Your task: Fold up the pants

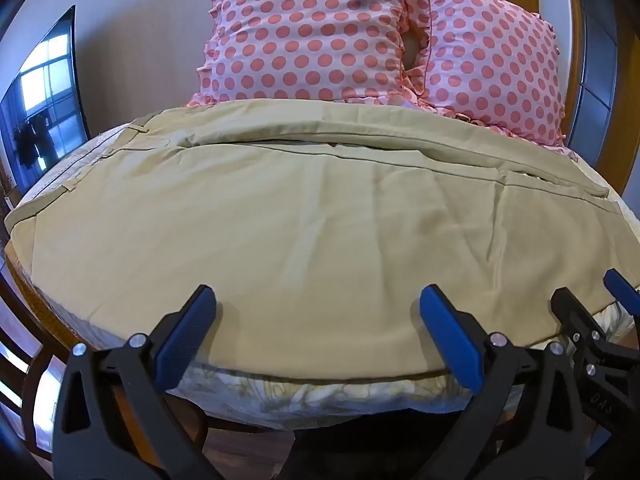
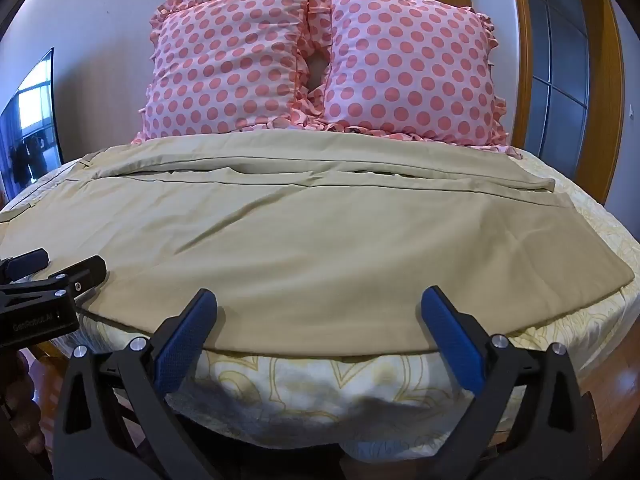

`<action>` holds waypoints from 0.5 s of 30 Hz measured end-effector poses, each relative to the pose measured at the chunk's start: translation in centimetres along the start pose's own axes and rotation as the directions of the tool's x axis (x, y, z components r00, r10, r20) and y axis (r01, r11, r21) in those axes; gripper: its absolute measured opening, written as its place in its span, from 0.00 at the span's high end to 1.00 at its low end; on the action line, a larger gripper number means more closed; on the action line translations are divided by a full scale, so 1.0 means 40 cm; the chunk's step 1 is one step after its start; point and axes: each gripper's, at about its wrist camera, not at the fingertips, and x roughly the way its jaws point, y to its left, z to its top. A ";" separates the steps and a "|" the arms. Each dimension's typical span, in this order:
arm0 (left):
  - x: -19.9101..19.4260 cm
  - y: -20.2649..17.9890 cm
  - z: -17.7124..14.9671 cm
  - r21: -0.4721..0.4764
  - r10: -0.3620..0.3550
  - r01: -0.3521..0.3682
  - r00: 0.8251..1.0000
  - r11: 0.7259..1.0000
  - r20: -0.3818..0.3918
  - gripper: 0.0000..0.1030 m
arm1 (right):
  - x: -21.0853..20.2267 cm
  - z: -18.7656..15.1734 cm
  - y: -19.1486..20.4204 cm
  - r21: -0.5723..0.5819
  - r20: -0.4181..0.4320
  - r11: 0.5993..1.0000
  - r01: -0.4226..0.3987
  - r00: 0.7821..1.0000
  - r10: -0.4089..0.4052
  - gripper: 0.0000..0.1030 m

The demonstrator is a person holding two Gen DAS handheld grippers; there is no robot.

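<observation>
Beige pants (image 1: 304,216) lie spread flat across the bed, waistband at the left, legs running right; they show in the right wrist view too (image 2: 320,248). My left gripper (image 1: 316,316) is open and empty, hovering above the pants' near edge. My right gripper (image 2: 320,320) is open and empty above the same near edge, further right. The right gripper shows at the lower right of the left wrist view (image 1: 592,304). The left gripper shows at the left edge of the right wrist view (image 2: 60,268).
Two pink polka-dot pillows (image 1: 320,36) (image 2: 408,72) stand against the wall behind the pants. The bed's patterned sheet (image 2: 320,384) hangs over the near edge. A dark TV screen (image 1: 44,92) is at the left, a wooden door frame (image 2: 600,80) at the right.
</observation>
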 end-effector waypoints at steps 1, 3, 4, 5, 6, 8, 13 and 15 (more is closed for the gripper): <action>0.000 0.000 0.000 0.002 0.002 -0.002 1.000 1.000 -0.001 0.02 | 0.000 0.000 0.000 0.000 0.000 1.000 0.000 1.000 0.000 0.01; 0.000 0.000 0.000 0.001 0.001 -0.001 1.000 1.000 -0.001 0.02 | 0.001 0.000 0.000 0.002 -0.004 1.000 -0.001 1.000 0.001 0.01; 0.000 0.000 0.000 0.001 0.002 -0.002 1.000 1.000 -0.002 0.02 | 0.001 0.000 0.000 0.002 -0.004 1.000 -0.001 1.000 0.001 0.01; 0.000 0.000 0.000 0.001 0.001 -0.001 1.000 1.000 -0.002 0.02 | 0.000 0.000 0.000 0.001 -0.004 1.000 -0.001 1.000 0.001 0.01; 0.000 0.000 0.000 0.001 0.002 -0.002 1.000 1.000 -0.002 0.02 | 0.000 0.000 0.000 0.001 -0.004 1.000 -0.001 1.000 0.001 0.01; 0.000 0.000 0.000 0.002 0.002 -0.002 1.000 1.000 -0.003 0.02 | 0.000 0.000 0.000 0.001 -0.004 1.000 -0.001 1.000 0.001 0.01; 0.001 -0.001 0.000 0.003 0.002 -0.002 1.000 1.000 -0.004 0.02 | 0.001 0.000 0.000 0.001 -0.005 1.000 -0.001 1.000 0.001 0.01; 0.001 -0.001 0.000 0.003 0.002 -0.002 1.000 1.000 -0.004 0.02 | 0.001 0.000 0.000 0.001 -0.005 1.000 -0.001 1.000 0.001 0.01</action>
